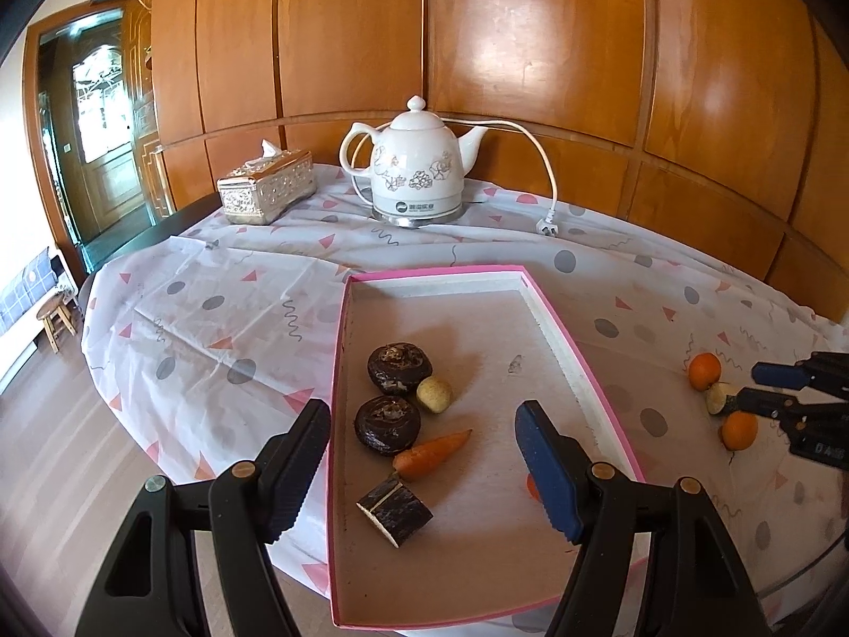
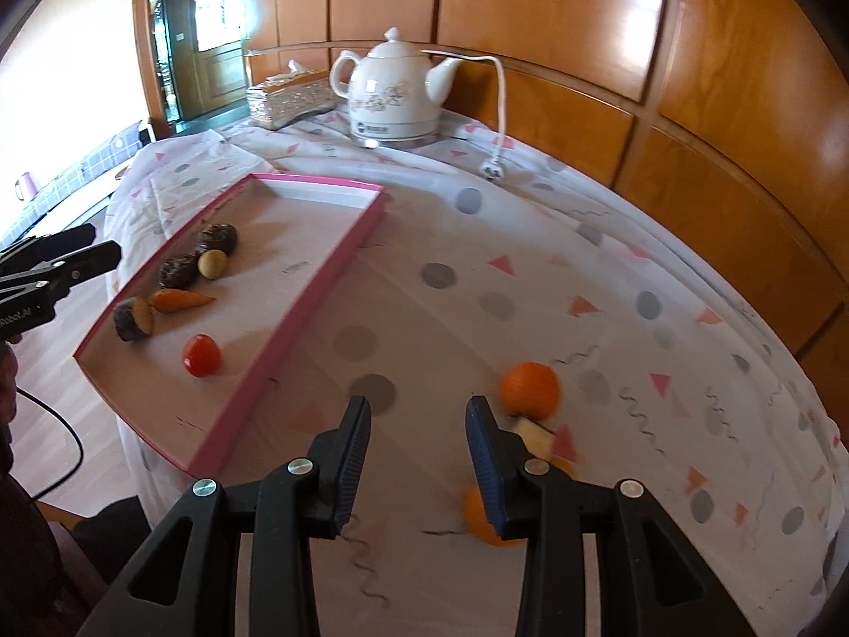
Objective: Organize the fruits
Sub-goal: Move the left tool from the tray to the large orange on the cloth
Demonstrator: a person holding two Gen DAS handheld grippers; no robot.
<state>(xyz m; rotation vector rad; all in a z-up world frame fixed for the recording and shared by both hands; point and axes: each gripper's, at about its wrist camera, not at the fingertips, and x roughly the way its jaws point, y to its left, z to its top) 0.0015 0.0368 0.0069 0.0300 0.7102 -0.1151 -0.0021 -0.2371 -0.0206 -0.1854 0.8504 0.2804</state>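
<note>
The left tool (image 1: 422, 470) hangs over the near end of the pink tray (image 1: 335, 424), its jaws spread wide with nothing between them. Inside the tray lie two dark round fruits (image 1: 399, 366), a small pale ball (image 1: 434, 394), a carrot (image 1: 431, 454), a dark cut chunk (image 1: 395, 509) and a red tomato (image 2: 201, 354).

The right tool (image 2: 418, 459) is over the patterned cloth of the bench (image 2: 477, 286), jaws apart and gripping nothing. Just beside its right finger sit two oranges (image 2: 530, 390) and a pale cut piece (image 2: 536, 434) — all outside the tray, on the cloth.

A white kettle (image 1: 416, 170) and a tissue box (image 1: 265, 191) stand at the far side.
</note>
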